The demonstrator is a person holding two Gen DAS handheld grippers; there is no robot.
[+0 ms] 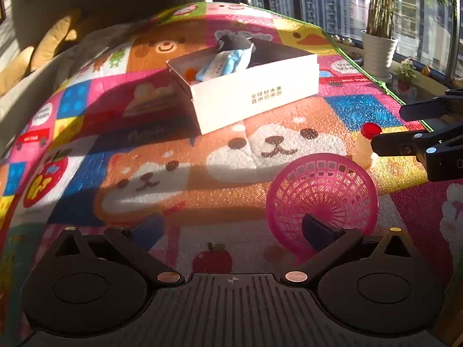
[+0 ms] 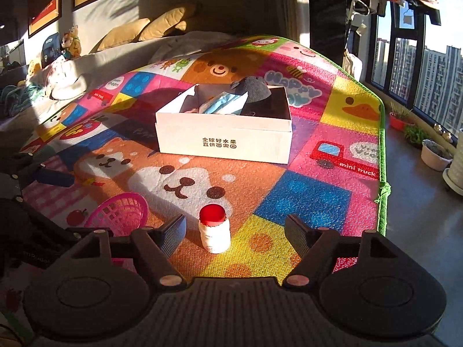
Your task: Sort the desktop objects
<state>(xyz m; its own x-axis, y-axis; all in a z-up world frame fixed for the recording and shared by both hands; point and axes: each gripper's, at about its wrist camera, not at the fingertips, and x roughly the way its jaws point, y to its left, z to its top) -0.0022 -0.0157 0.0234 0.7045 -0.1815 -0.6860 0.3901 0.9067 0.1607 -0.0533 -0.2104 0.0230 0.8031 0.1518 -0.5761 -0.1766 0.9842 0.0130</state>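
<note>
Small white bottle [image 1: 365, 150] with red cap, left wrist view: upright on the cartoon play mat [image 1: 162, 173], just beyond the pink mesh basket [image 1: 322, 199]. Left gripper [image 1: 231, 228] jaws apart, nothing between them; its right finger overlaps the basket's near rim. White cardboard box [image 1: 254, 98] sits further back, holding a blue-white tissue pack [image 1: 224, 65] and a dark grey cloth item [image 1: 234, 42]. Right gripper [image 1: 390, 130] enters from the right edge, fingers spread near the bottle.

Right wrist view: bottle [image 2: 214, 230] upright on the mat [image 2: 303, 196], between the right gripper's [image 2: 235, 228] fingers, pads clear of it, jaws standing apart. Basket [image 2: 121, 212] lies left of the bottle, tipped on its side. Box [image 2: 224, 141] beyond, centre. Left gripper [image 2: 55, 177] partly visible at left edge.
</note>
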